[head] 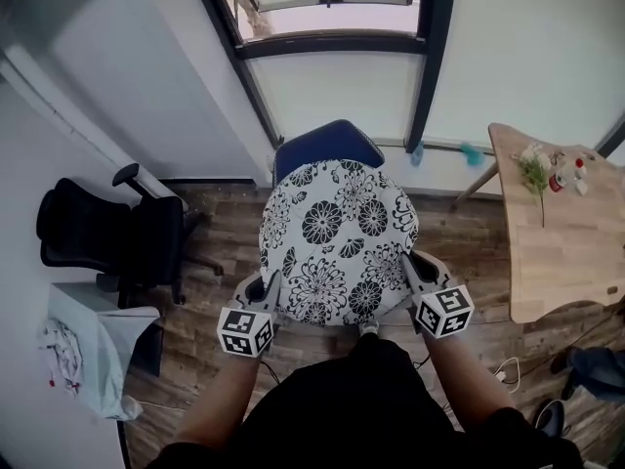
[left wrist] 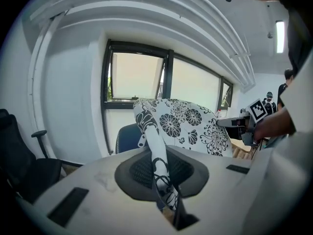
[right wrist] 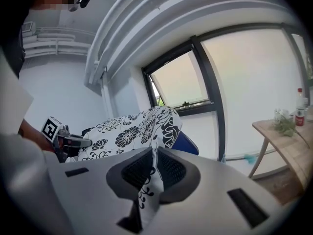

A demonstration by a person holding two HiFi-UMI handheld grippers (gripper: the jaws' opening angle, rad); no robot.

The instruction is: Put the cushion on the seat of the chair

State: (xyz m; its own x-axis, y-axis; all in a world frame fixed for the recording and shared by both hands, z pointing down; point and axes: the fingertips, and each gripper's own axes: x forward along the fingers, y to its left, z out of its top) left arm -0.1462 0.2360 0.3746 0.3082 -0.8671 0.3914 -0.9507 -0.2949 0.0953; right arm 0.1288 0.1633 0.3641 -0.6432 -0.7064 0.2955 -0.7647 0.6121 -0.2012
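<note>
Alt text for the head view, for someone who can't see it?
The left hand-held gripper and right hand-held gripper each pinch a near edge of a black-and-white floral cushion, held over a blue chair. A wooden table at right, black office chair at left.

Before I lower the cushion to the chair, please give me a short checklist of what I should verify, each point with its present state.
1. Grip of left tongs on the cushion edge: ok, shut on the fabric.
2. Grip of right tongs on the opposite edge: ok.
3. Cushion lined up in front of the blue chair back: ok.
4. Seat free of other things: cannot tell, the cushion hides it.
5. The black office chair and the wooden table stand apart from the cushion: ok.
</note>
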